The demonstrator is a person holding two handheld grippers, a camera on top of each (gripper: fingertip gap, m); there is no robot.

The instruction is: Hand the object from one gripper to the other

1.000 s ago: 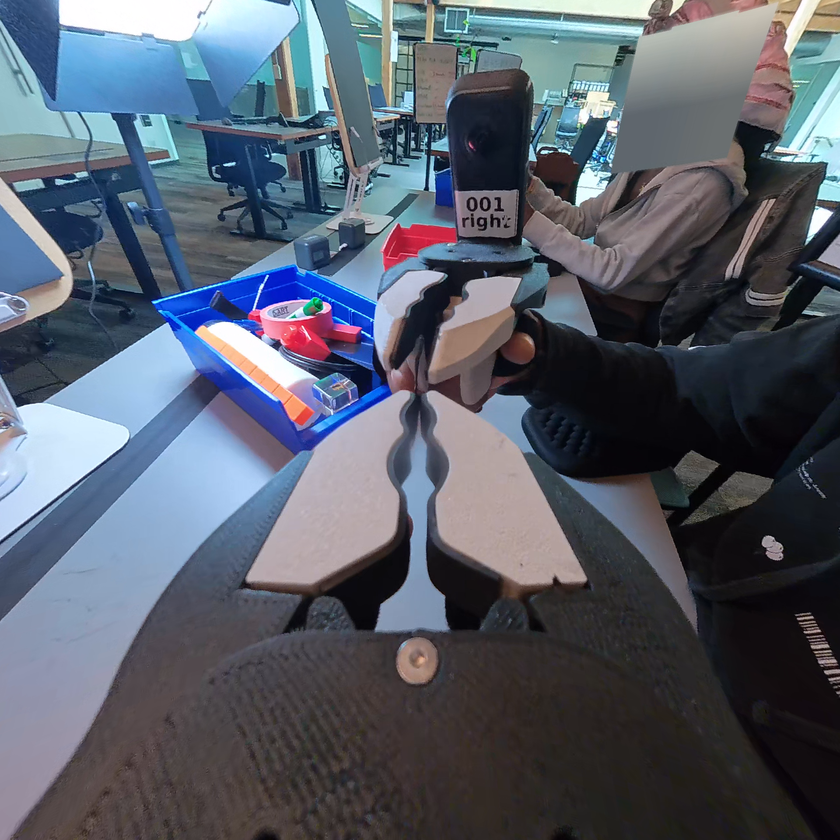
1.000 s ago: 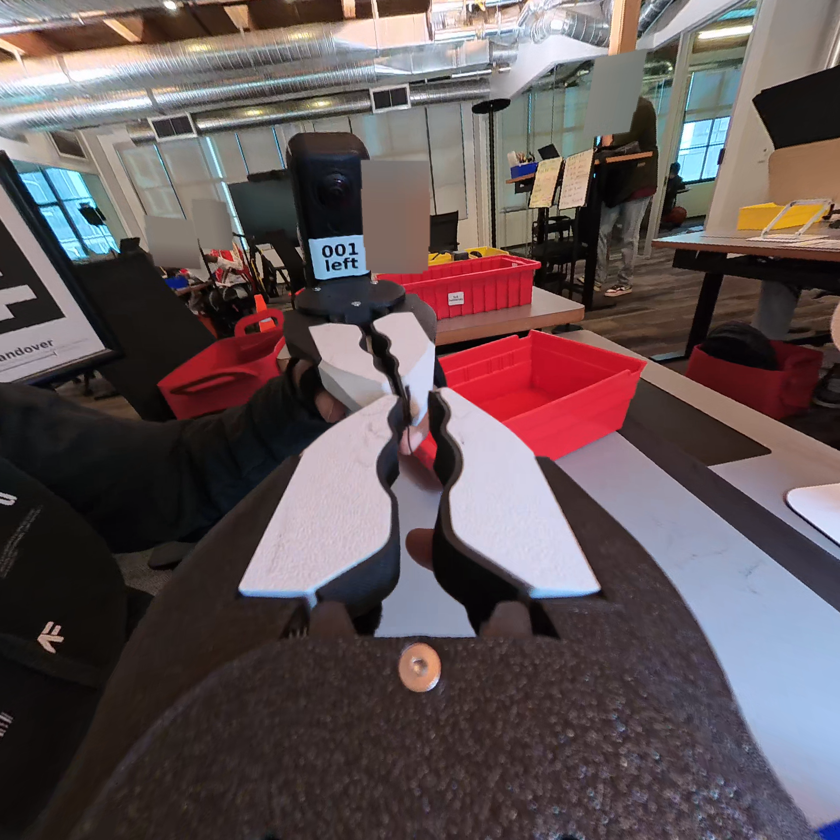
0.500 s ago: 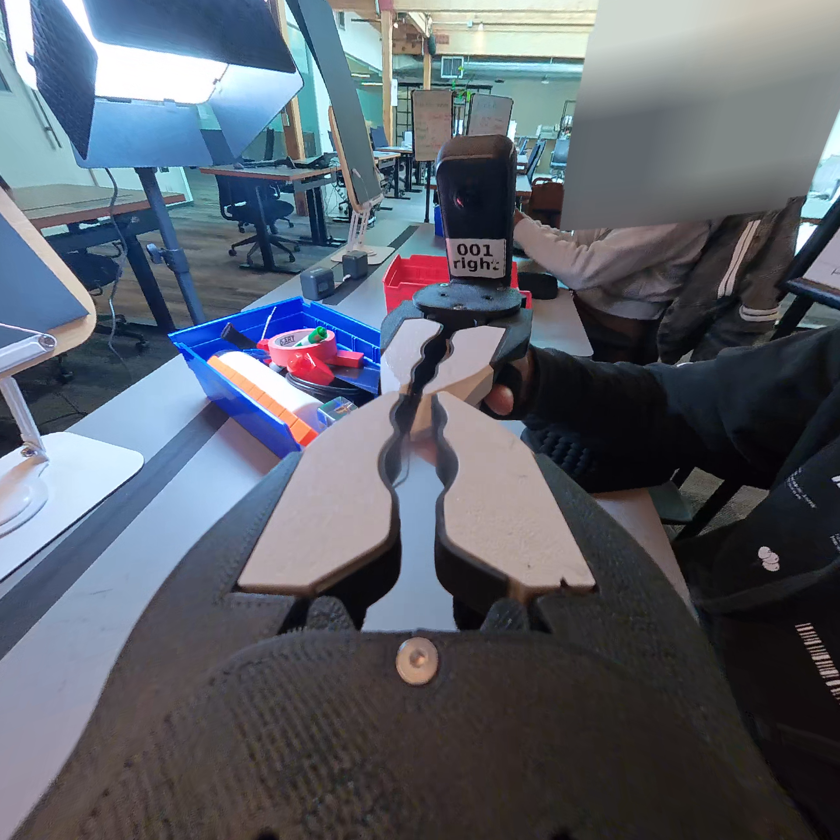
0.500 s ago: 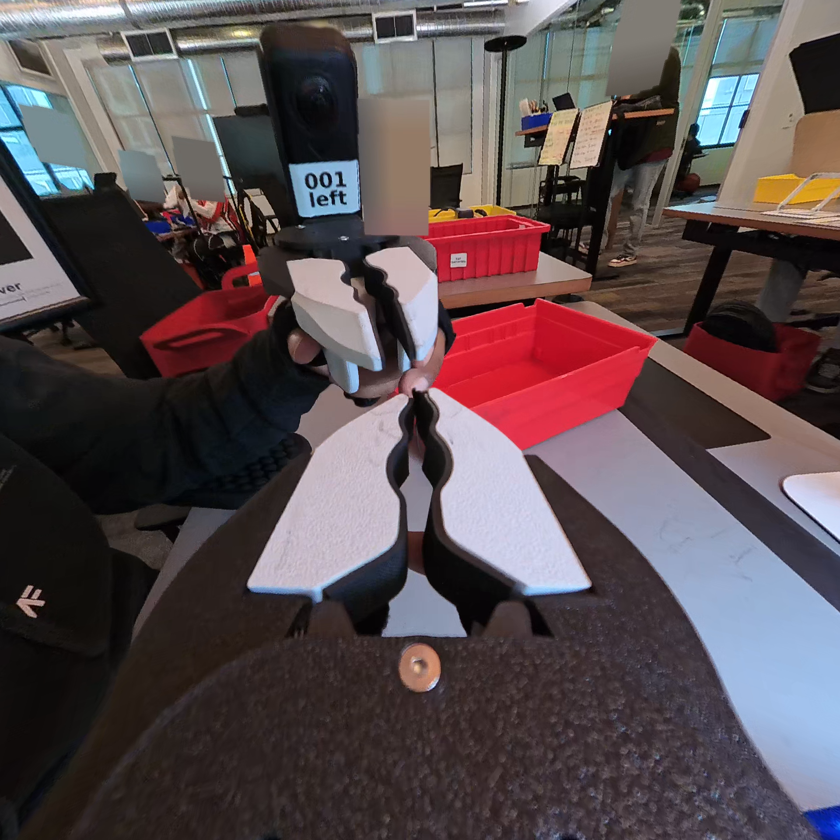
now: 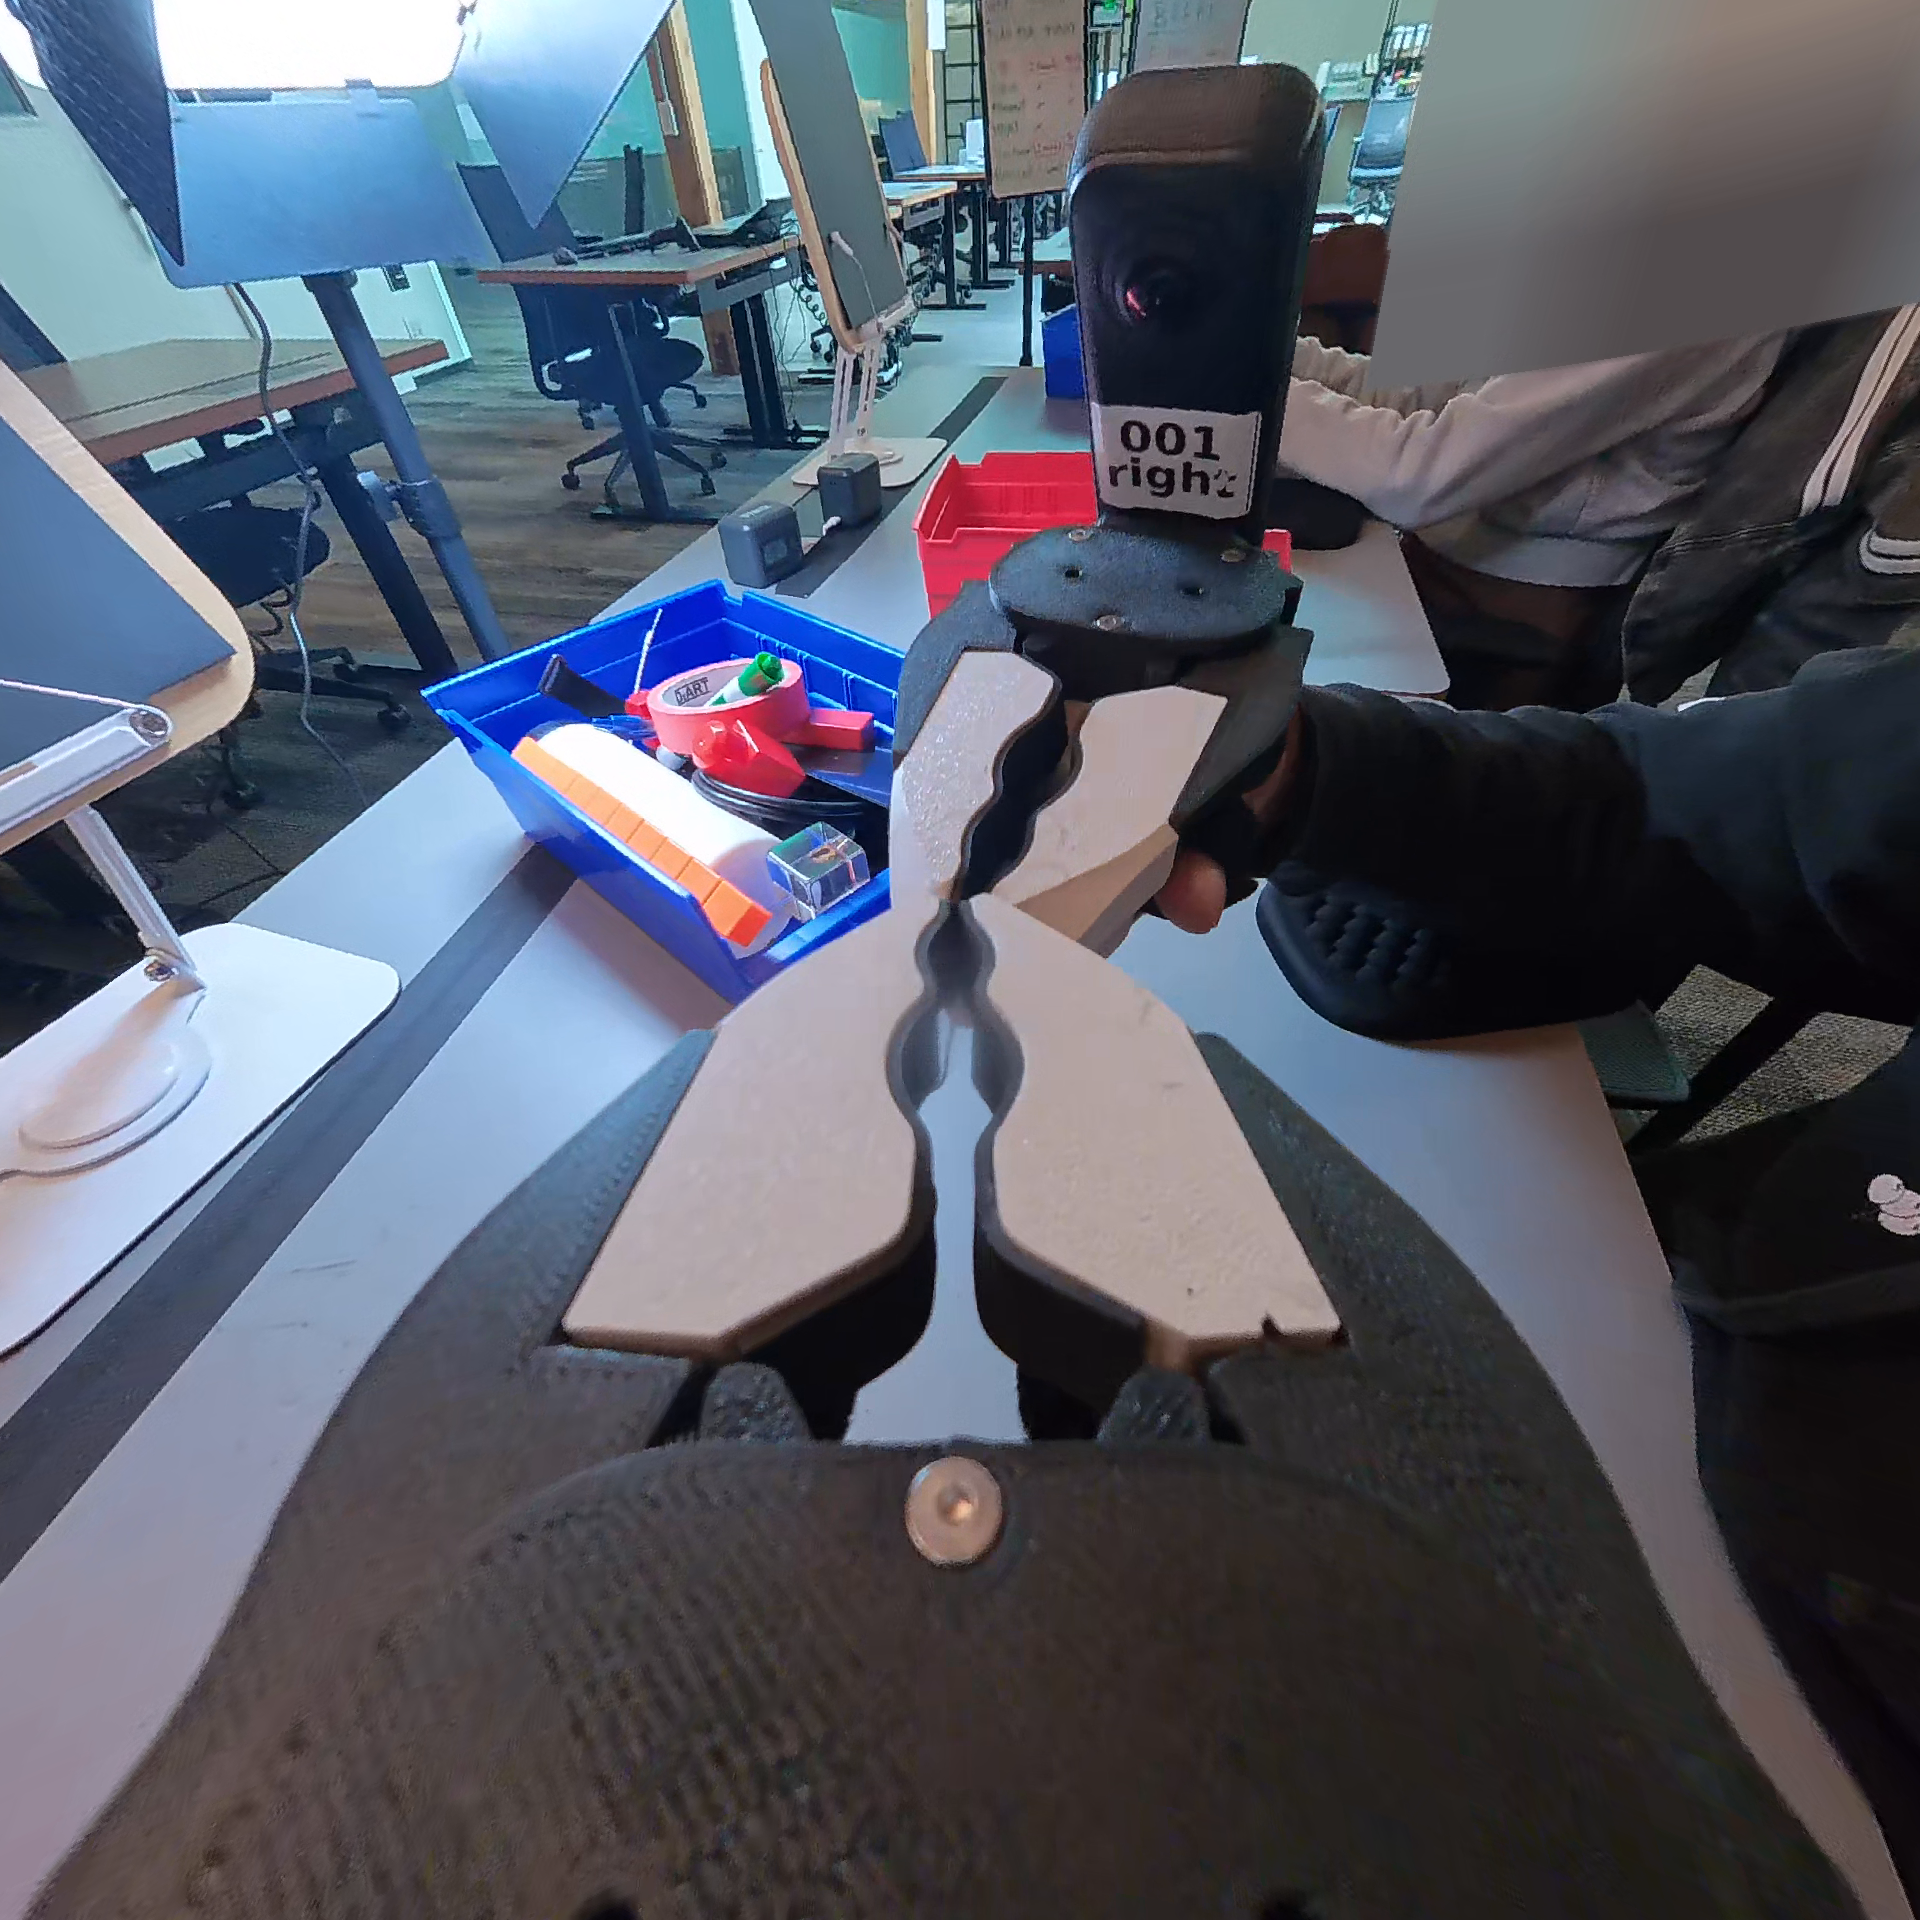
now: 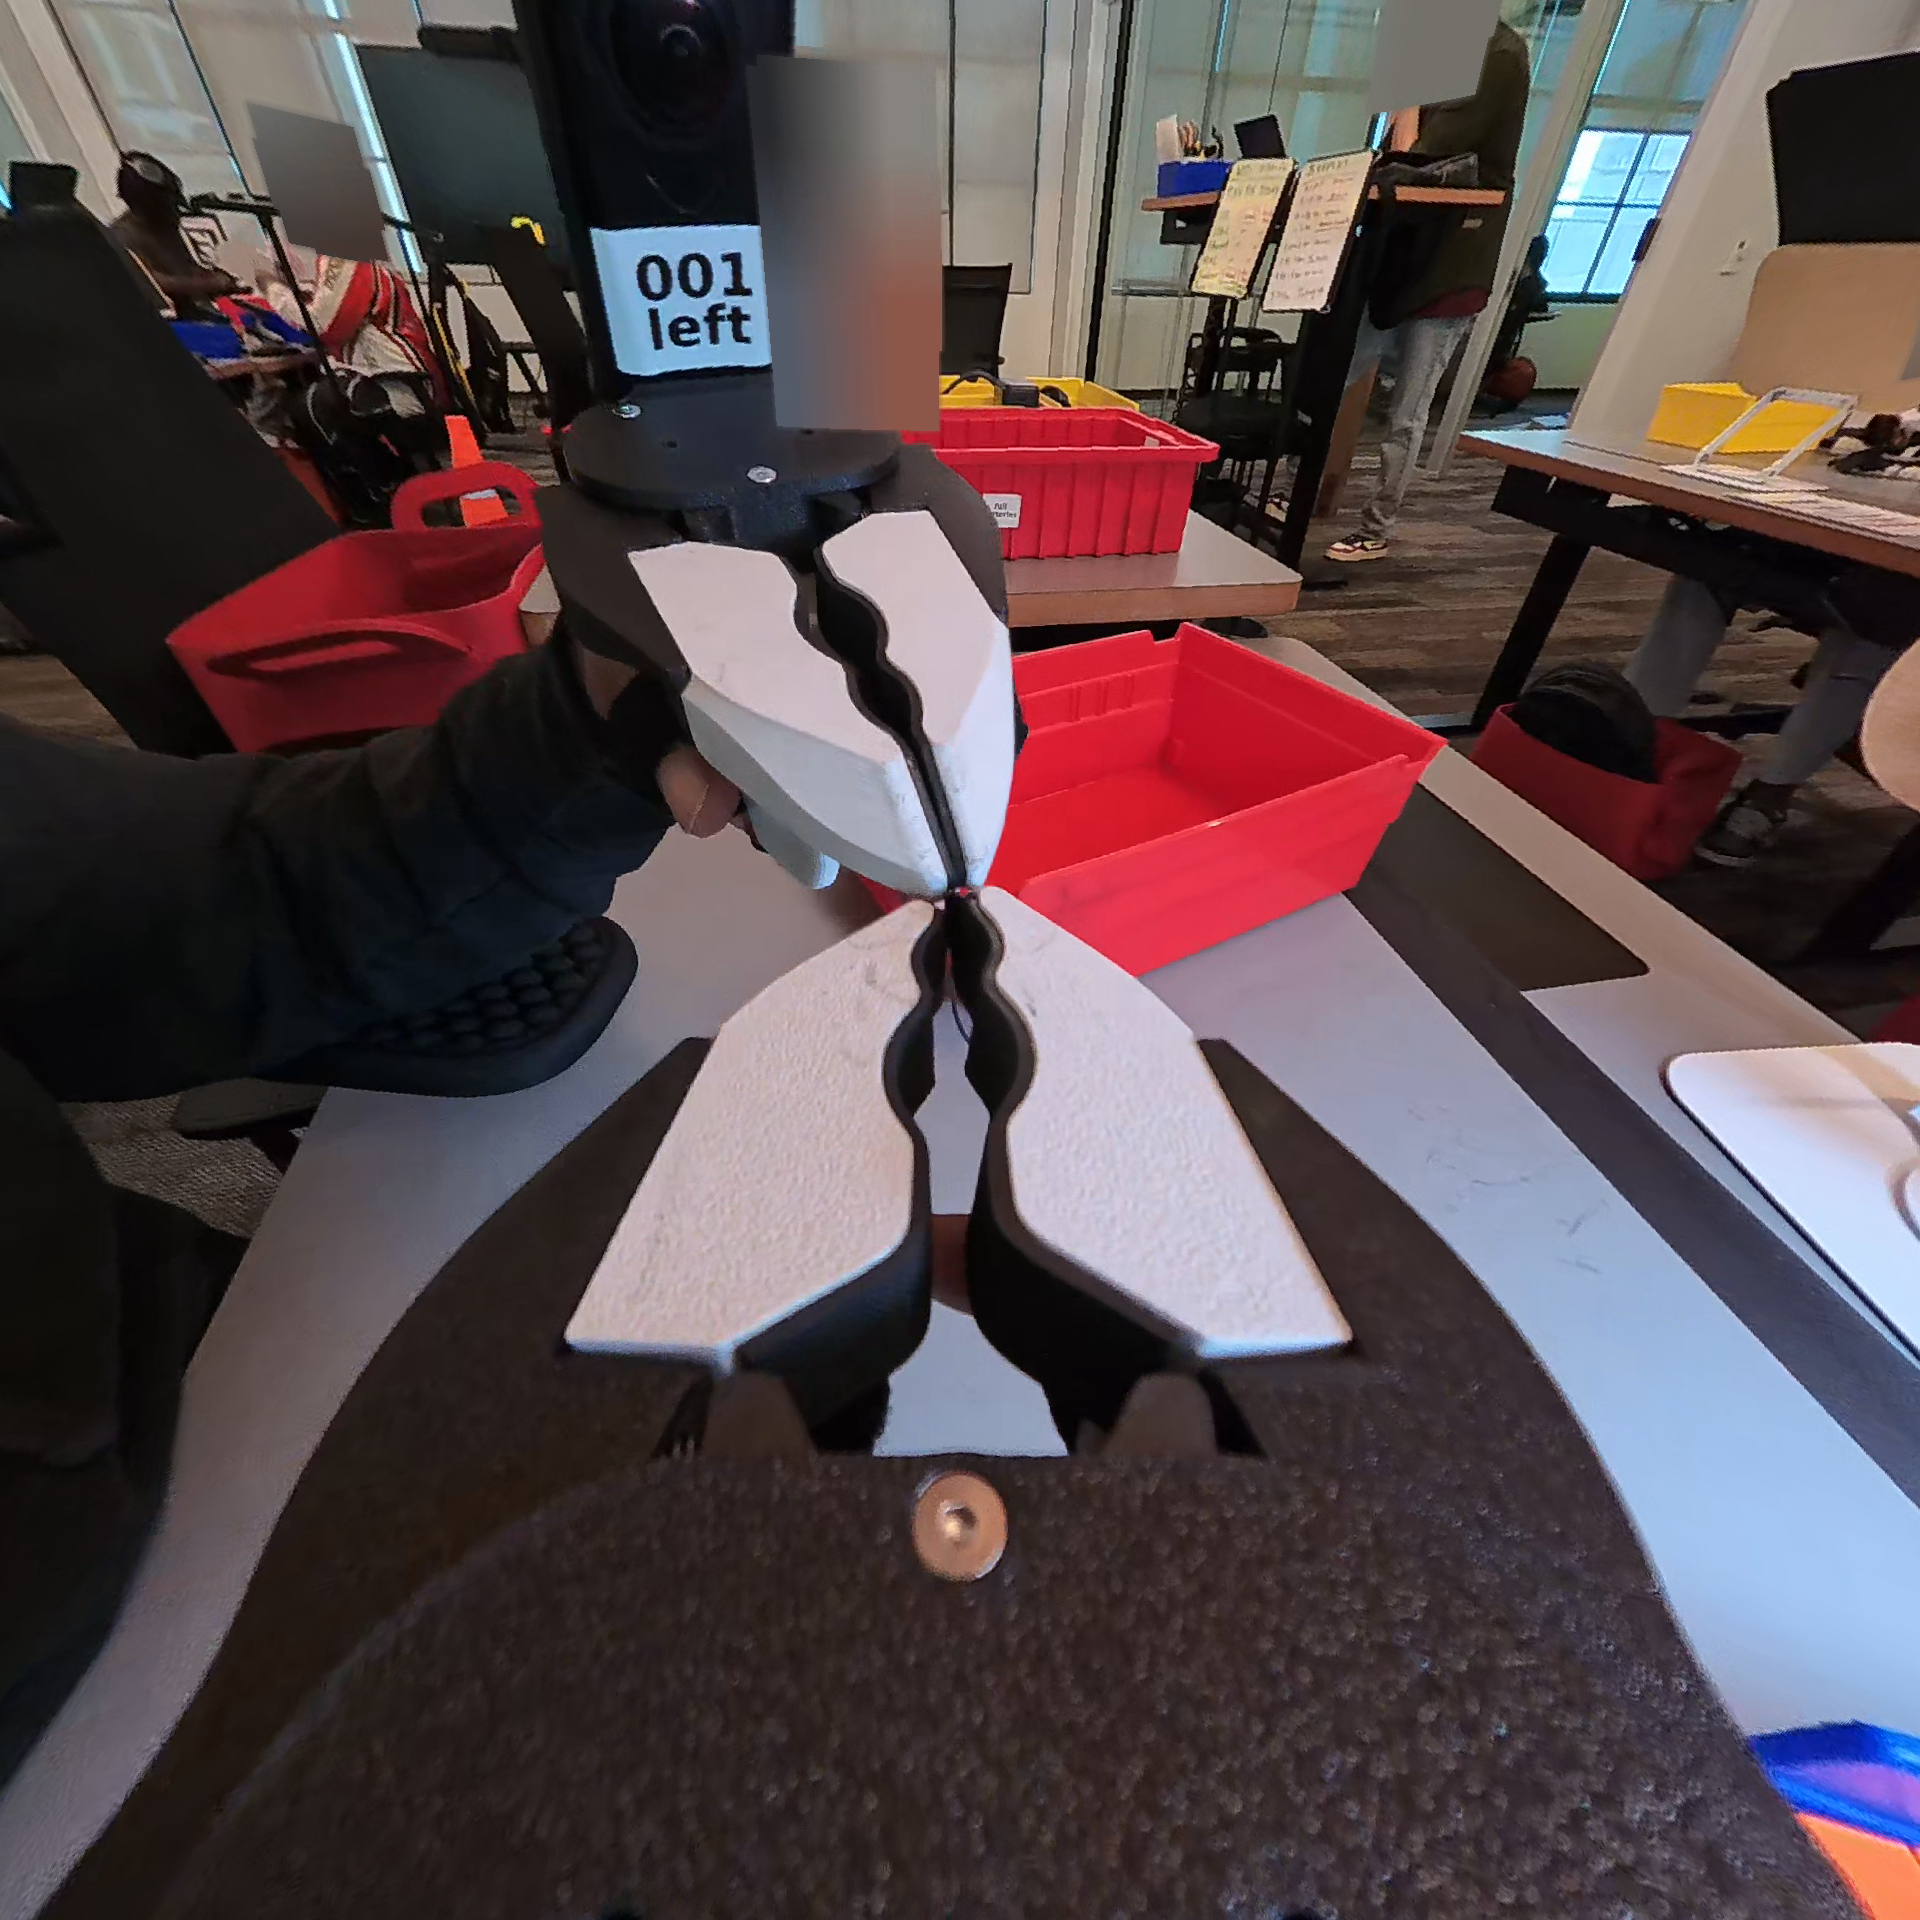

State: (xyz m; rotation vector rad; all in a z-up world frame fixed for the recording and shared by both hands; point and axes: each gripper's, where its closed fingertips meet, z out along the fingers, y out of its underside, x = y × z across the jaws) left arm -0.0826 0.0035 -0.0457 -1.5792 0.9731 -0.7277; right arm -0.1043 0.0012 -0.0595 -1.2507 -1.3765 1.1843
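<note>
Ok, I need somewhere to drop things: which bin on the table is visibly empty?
The open red bin behind the left gripper: bare floor inside. The blue bin holds tape and more.

My left tongs [image 5: 954,914] and right tongs [image 5: 961,888] now meet tip to tip above the desk [image 5: 1455,1195]; half a second ago they overlapped. My right pair, spread a second ago, is now pressed together at the tips.

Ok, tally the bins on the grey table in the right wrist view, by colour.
Red bin: 1, open and empty
Blue bin: 1, only a corner shows
Total: 2
</note>
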